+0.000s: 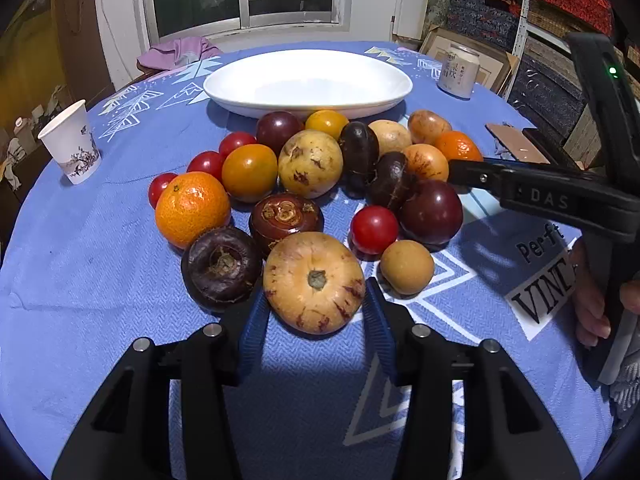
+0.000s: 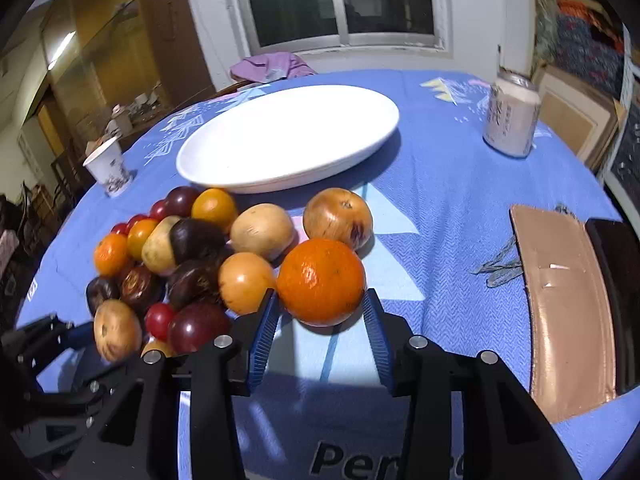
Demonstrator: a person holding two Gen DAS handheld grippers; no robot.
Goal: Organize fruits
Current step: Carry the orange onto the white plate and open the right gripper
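A pile of mixed fruit lies on the blue tablecloth in front of a white oval plate [image 1: 308, 80] that holds nothing. My left gripper [image 1: 316, 300] is open, its blue pads on either side of a tan speckled fruit [image 1: 314, 282] at the pile's near edge, fruit resting on the cloth. My right gripper [image 2: 322, 304] is open, its pads on either side of an orange [image 2: 320, 280] at the pile's right edge. The right gripper also shows in the left wrist view [image 1: 472, 174]. The plate also shows in the right wrist view [image 2: 288, 136].
A paper cup [image 1: 72, 142] stands at the left. A drink can [image 1: 458, 70] stands at the back right. Two phones [image 2: 568, 300] lie on the cloth at the right. A second orange [image 1: 192, 208], red tomatoes and dark purple fruits crowd the pile.
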